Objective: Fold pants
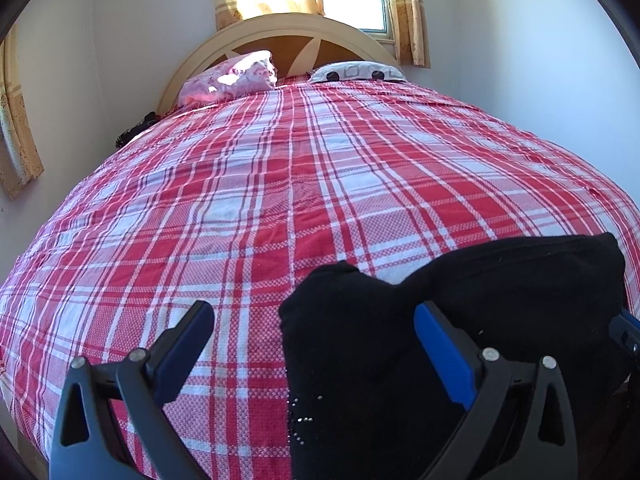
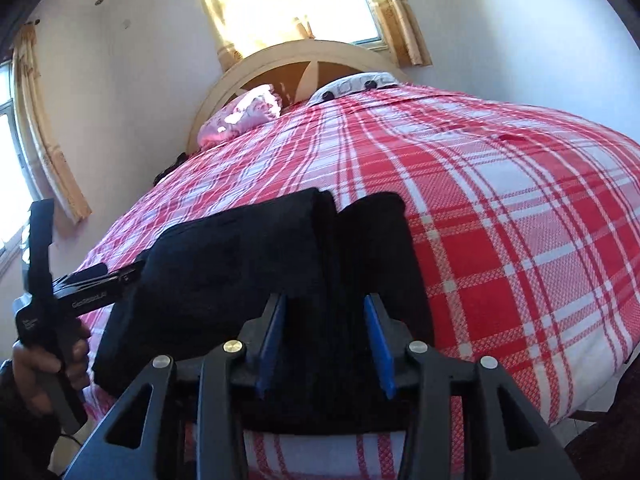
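The black pants lie folded in a thick bundle near the foot of the bed, also in the right wrist view. My left gripper is open wide; its right finger rests on the bundle and its left finger is over the bare bedspread. It shows from the side in the right wrist view, at the bundle's left end. My right gripper has its blue pads on both sides of a thick fold of the pants and grips it.
A red and white plaid bedspread covers the bed. A pink pillow and a patterned pillow lie at the headboard. A curtained window sits behind. White walls flank both sides.
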